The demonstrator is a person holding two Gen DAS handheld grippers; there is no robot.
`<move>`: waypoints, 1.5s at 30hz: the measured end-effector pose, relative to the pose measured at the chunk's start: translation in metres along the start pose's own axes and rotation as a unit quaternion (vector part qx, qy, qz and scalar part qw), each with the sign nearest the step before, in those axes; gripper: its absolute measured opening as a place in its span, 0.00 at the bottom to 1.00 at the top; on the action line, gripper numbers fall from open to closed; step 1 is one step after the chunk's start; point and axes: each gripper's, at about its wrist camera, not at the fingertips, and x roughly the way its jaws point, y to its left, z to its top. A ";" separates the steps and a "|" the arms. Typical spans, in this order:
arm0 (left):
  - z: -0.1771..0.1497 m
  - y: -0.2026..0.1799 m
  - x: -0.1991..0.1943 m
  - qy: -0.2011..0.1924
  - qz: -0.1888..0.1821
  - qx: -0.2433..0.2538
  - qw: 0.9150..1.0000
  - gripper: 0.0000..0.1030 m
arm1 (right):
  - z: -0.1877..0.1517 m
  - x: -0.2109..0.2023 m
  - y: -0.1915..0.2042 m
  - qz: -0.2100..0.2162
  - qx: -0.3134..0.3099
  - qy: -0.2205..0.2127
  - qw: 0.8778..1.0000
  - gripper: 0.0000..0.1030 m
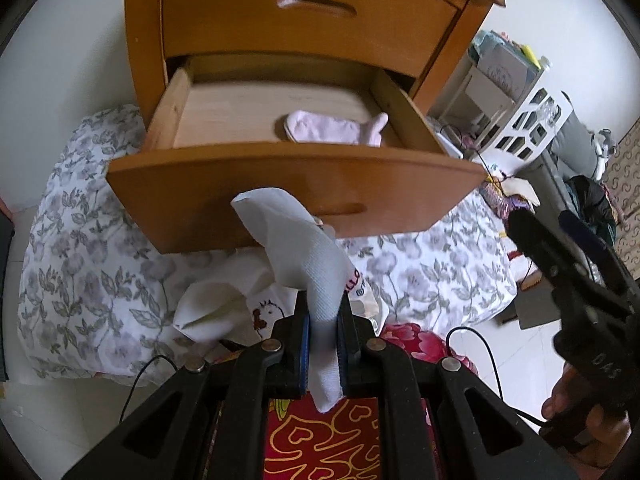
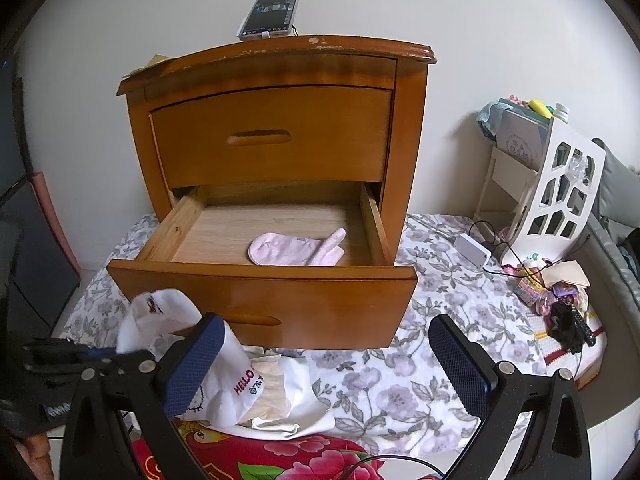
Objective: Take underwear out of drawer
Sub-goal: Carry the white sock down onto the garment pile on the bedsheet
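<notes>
White ribbed underwear (image 1: pixel 316 268) hangs crumpled, pinched in left gripper (image 1: pixel 324 344).

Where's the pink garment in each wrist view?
Left wrist: pink garment sits above centre, on the open drawer's floor, towards its right side.
Right wrist: pink garment sits at centre, in the same right part of the drawer.
Shared landmark: the closed upper drawer's handle slot.
</notes>
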 end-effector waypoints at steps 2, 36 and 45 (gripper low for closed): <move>-0.001 0.003 0.006 0.007 0.002 -0.002 1.000 0.11 | -0.001 0.002 0.000 0.000 0.000 0.002 1.000 1.00; -0.020 0.032 0.112 0.133 0.044 -0.053 0.989 0.12 | -0.006 0.032 0.000 0.002 -0.006 0.034 0.999 1.00; -0.023 0.037 0.126 0.146 0.043 -0.059 0.987 0.13 | -0.008 0.039 0.001 0.005 -0.008 0.042 0.999 1.00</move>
